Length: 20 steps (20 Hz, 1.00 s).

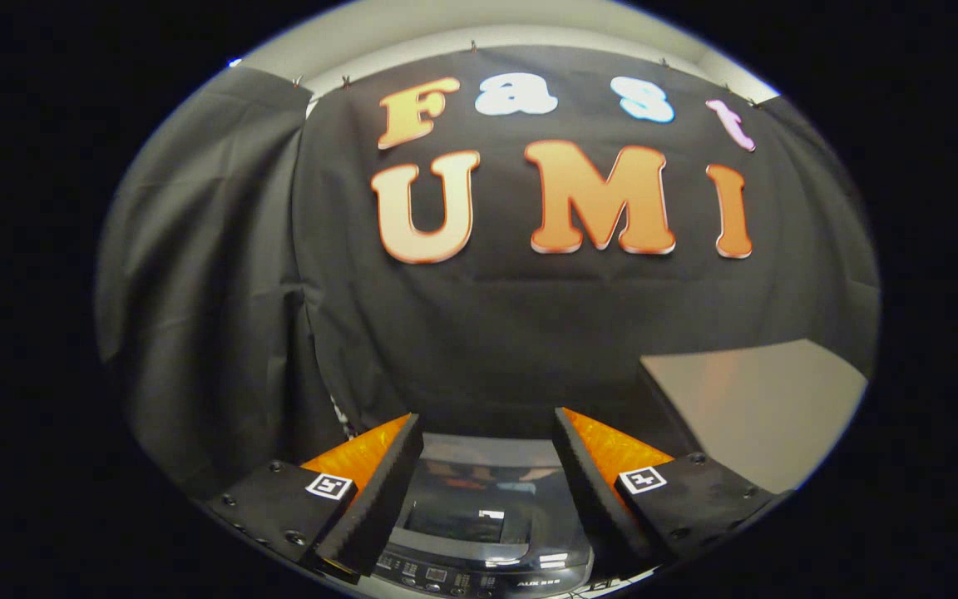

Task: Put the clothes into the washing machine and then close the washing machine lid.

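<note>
Two fingers of the hand-held gripper (487, 474) stand wide apart with nothing held between them, each arm carrying a small square black-and-white marker. Between and below them sits the washing machine (486, 532), its dark glossy lid (479, 499) lying closed, control buttons along its front edge. Its small front lettering is too blurred to read. A pale tabletop (766, 399) lies beyond the right finger.
</note>
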Tool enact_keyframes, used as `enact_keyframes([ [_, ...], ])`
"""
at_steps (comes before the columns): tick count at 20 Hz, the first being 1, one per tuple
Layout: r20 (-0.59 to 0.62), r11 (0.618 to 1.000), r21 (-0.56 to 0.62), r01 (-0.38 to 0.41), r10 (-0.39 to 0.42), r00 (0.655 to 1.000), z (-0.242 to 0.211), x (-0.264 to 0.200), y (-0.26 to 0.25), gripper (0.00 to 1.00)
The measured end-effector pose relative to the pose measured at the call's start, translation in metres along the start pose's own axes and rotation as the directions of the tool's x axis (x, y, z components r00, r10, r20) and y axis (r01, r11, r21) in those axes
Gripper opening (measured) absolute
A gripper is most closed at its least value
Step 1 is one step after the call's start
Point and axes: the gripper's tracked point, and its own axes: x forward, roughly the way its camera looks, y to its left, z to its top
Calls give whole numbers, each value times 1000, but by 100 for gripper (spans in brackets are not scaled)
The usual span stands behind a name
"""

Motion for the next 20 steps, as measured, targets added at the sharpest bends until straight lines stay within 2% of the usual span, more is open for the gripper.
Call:
enact_keyframes([
  [4,96,1000,-20,-1,3,995,68,-56,-16,100],
  [7,136,999,-46,3,4,991,100,-109,-45,100],
  [15,203,998,-10,55,-51,978,135,-251,-152,100],
  [20,230,996,13,92,-93,969,124,-321,-225,100],
])
